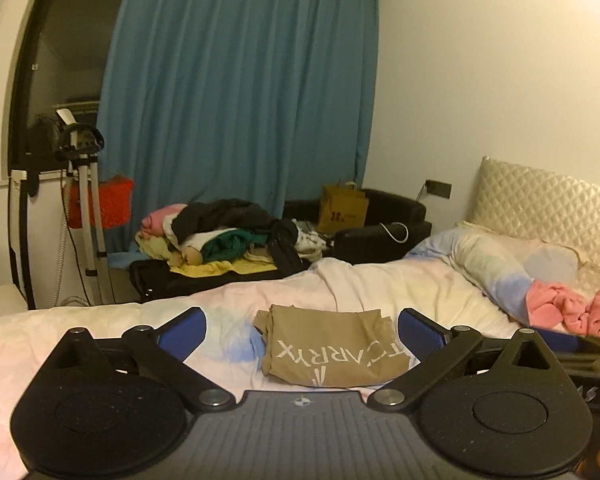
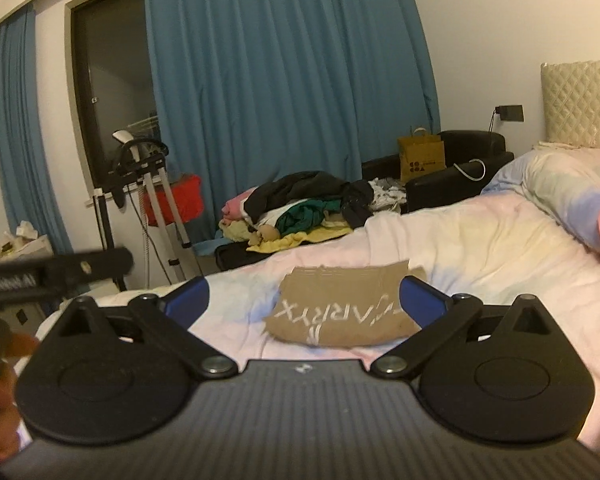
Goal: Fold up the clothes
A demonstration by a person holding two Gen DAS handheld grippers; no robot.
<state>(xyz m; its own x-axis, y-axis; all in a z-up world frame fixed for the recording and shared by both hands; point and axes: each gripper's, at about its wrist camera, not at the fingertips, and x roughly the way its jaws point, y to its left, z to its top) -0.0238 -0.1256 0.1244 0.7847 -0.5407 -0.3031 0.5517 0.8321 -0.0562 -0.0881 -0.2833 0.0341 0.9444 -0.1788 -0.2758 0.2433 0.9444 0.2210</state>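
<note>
With its blue-padded fingers spread wide and gripping nothing, the left gripper (image 1: 302, 330) frames the tan shirt (image 1: 332, 348) lying just ahead on the pale bedsheet (image 1: 420, 292). Likewise spread and empty, the right gripper (image 2: 304, 298) faces the same shirt (image 2: 340, 312), folded into a compact rectangle, white lettering upward, reading upside down.

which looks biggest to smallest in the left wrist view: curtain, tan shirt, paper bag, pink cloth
1. curtain, by far the largest
2. tan shirt, though it lies nearest the camera
3. pink cloth and paper bag look about alike; the cloth is cut off by the frame edge, so I won't rank them
</note>
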